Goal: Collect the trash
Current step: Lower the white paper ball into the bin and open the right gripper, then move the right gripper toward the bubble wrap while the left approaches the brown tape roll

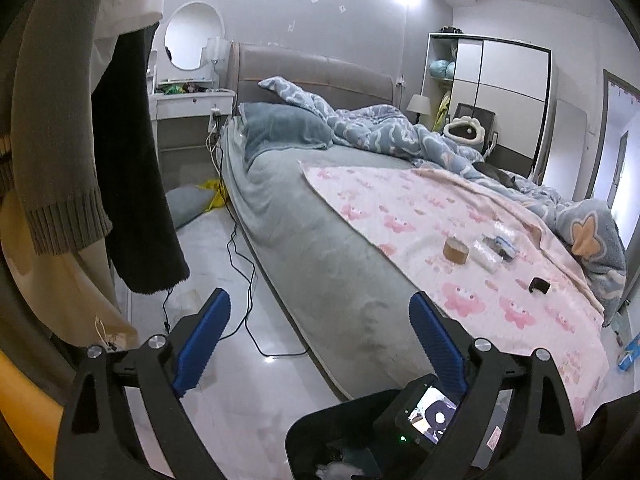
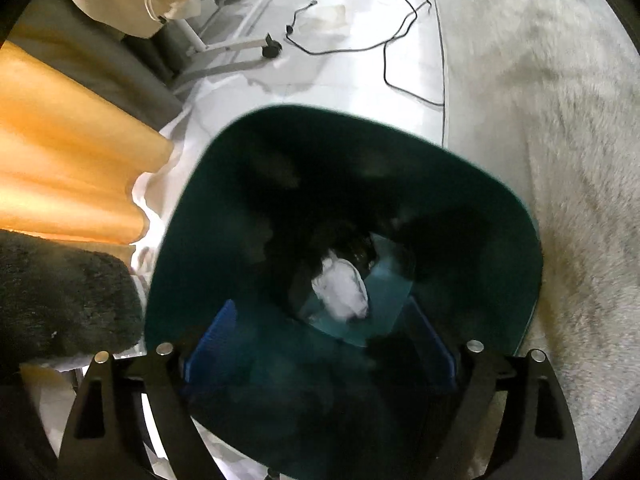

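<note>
A dark green trash bin (image 2: 192,216) stands on the floor beside the bed. A crumpled white tissue (image 2: 344,288) lies at its bottom. My right gripper (image 2: 320,316) is open and empty, pointing down into the bin's mouth. My left gripper (image 1: 320,304) is open and empty, held above the floor by the bed's edge; the bin (image 1: 308,432) and the right gripper's body (image 1: 424,412) show below it. On the pink blanket (image 1: 400,208) lie a roll of brown tape (image 1: 456,250), clear plastic wrappers (image 1: 486,254), a small packet (image 1: 502,242) and a small black object (image 1: 539,285).
The grey bed (image 1: 320,248) fills the right with a blue quilt (image 1: 384,128). Black cables (image 1: 244,280) trail over the tile floor. Clothes (image 1: 132,160) hang at the left. An orange cloth (image 2: 68,152) and a rack's wheeled foot (image 2: 240,52) stand near the bin.
</note>
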Tool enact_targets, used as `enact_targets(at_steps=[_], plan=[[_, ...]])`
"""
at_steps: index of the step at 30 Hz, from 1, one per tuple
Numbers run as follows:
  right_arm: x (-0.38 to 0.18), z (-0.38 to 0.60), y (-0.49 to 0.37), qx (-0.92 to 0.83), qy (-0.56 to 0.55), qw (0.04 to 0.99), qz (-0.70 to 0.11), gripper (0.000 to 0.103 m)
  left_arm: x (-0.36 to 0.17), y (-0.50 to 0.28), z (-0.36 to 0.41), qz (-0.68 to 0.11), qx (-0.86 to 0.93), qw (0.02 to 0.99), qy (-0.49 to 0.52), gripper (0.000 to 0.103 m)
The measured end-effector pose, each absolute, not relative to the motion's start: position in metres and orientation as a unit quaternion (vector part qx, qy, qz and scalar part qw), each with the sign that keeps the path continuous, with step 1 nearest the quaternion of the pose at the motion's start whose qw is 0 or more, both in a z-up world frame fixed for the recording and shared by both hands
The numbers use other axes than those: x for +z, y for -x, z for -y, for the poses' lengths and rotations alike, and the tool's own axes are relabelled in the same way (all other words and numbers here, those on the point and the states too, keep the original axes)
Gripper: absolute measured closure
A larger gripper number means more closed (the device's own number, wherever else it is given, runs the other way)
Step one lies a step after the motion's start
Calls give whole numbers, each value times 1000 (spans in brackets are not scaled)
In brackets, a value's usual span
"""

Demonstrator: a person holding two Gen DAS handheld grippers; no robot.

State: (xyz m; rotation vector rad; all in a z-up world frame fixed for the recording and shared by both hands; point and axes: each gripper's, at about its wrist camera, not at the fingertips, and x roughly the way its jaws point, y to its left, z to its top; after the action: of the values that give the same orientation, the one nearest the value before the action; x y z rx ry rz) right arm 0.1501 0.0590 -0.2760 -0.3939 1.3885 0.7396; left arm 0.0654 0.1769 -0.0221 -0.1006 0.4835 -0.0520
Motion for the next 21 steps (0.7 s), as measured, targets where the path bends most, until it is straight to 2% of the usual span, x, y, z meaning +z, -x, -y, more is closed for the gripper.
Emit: enact_targets(at_steps=[6, 21], plan=[[-252, -60, -150, 344, 171, 708, -592, 10, -15, -68, -179, -237, -26, 969, 60, 9], [-129, -8, -196, 341, 122, 822, -439, 10, 3, -101, -163, -241, -35, 966, 85, 8]])
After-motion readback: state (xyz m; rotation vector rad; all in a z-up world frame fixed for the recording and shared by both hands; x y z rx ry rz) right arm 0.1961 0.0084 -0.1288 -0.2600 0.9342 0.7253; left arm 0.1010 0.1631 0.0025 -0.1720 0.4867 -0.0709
